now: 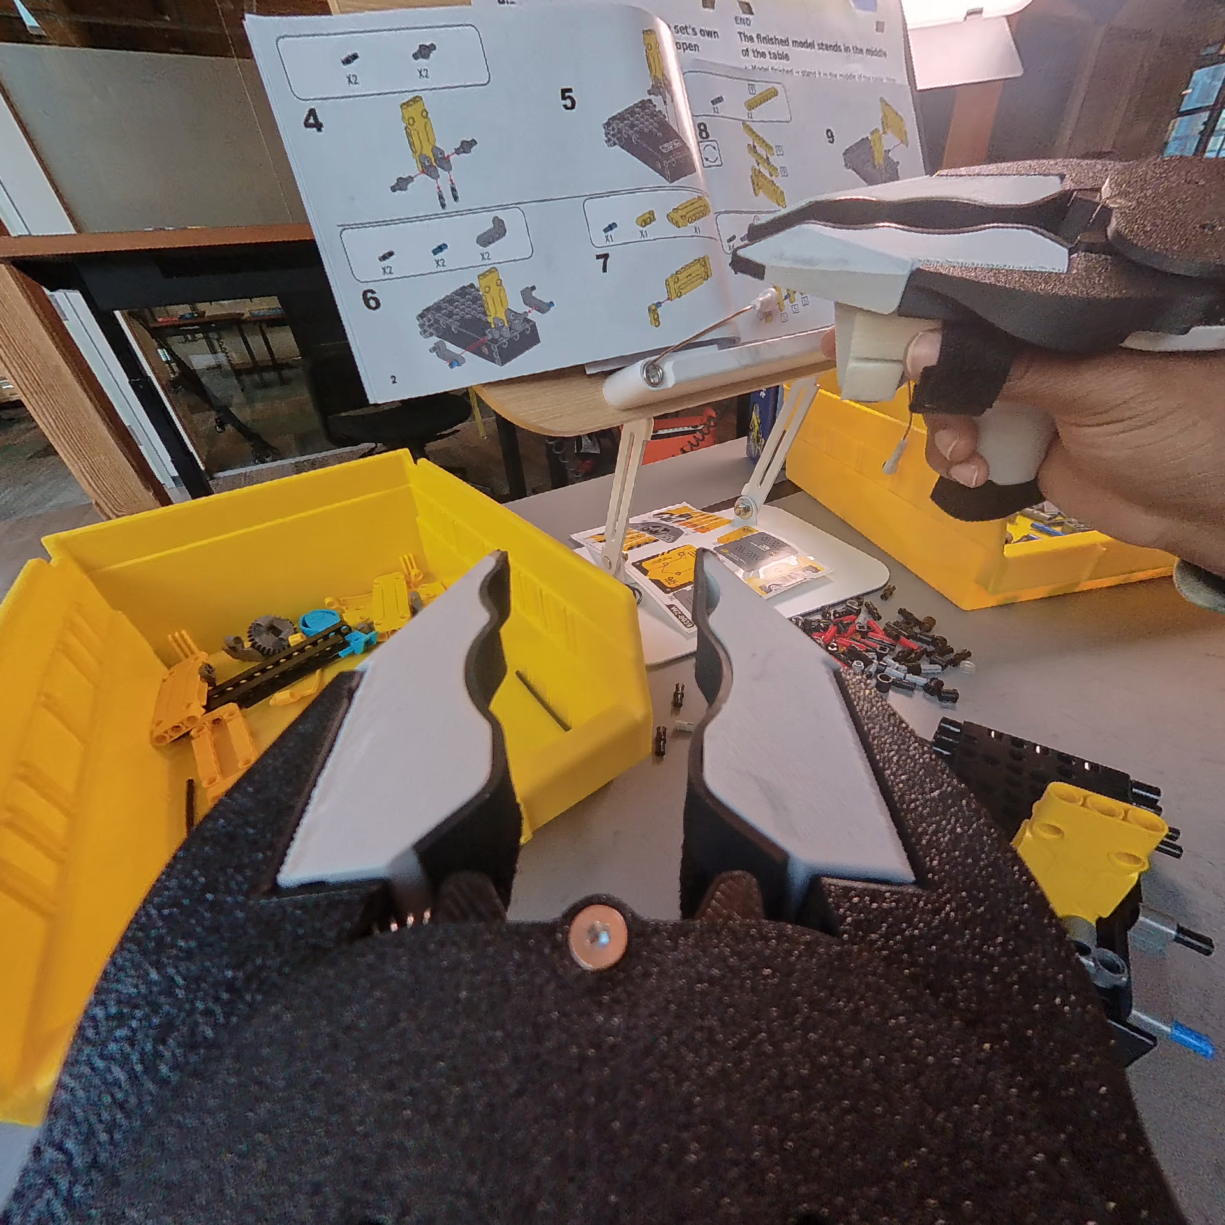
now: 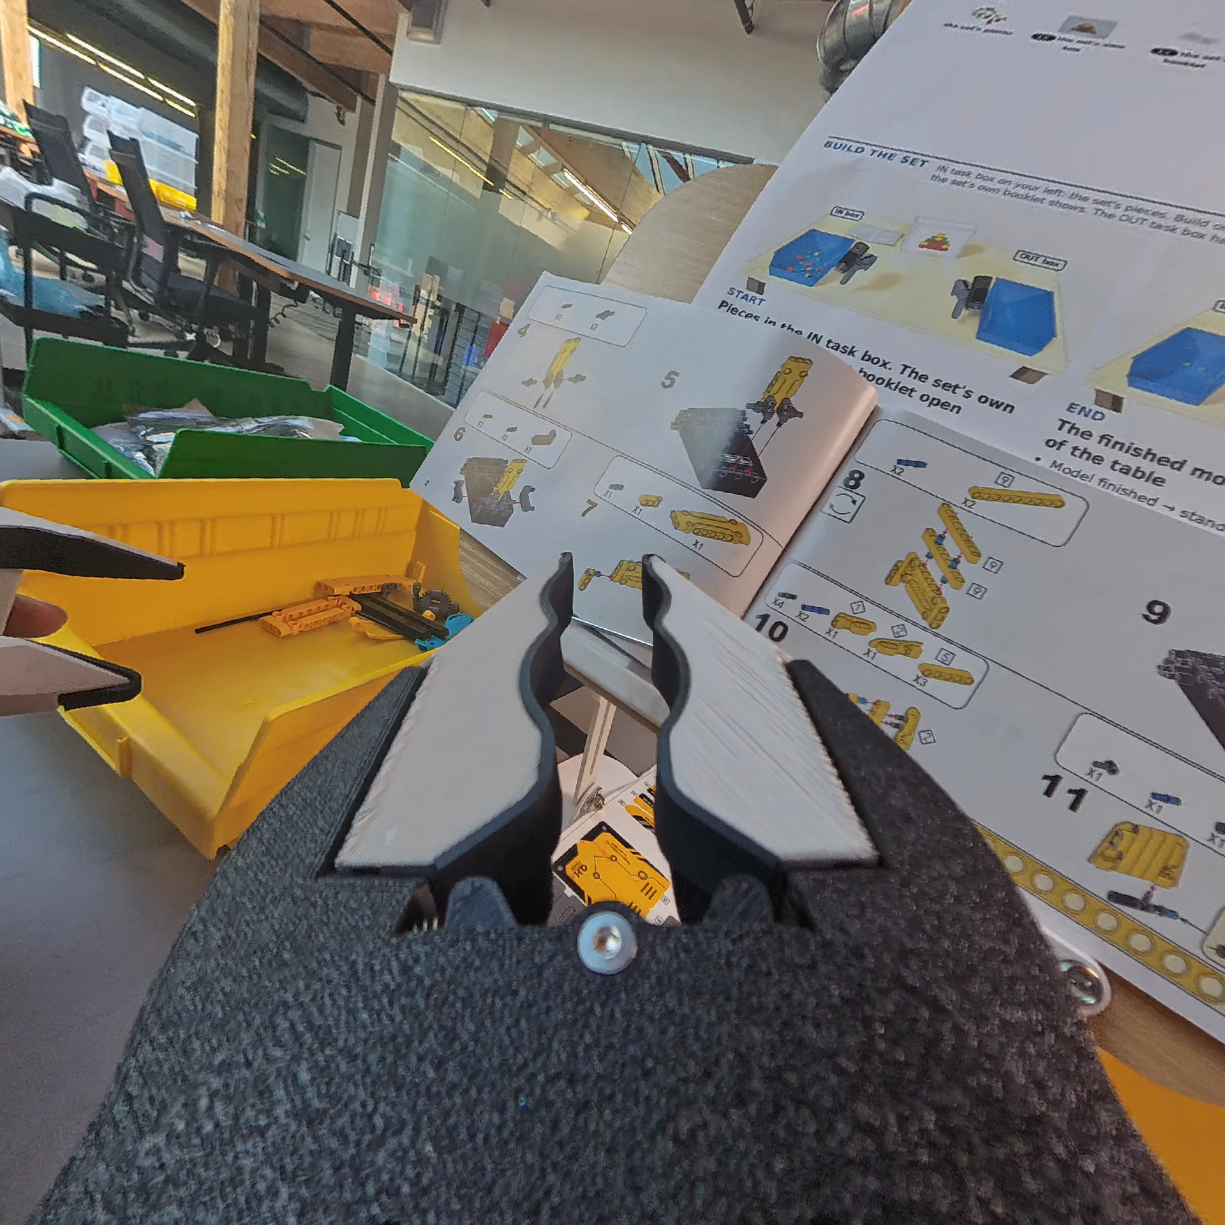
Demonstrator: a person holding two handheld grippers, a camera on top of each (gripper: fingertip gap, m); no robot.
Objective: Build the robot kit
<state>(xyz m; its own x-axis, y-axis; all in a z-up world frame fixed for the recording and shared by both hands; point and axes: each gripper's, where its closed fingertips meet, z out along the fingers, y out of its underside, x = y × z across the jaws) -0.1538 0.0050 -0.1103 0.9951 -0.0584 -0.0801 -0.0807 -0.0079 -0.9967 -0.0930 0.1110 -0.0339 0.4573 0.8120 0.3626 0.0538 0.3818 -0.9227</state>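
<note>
Left wrist view shows the left claw (image 1: 600,583) with its fingers apart and empty, hovering over the grey table (image 1: 1060,669) at the edge of a yellow bin (image 1: 563,636) that holds loose building pieces (image 1: 278,656). A pile of small pins (image 1: 881,646) lies to its right, and a black and yellow assembly (image 1: 1074,835) sits nearer the camera. In the right wrist view the right claw (image 2: 606,563), fingers slightly apart and gripping nothing, is raised close before the open instruction booklet (image 2: 663,424) propped on a stand (image 1: 623,477). A green bin (image 2: 219,424) sits behind the yellow one.
</note>
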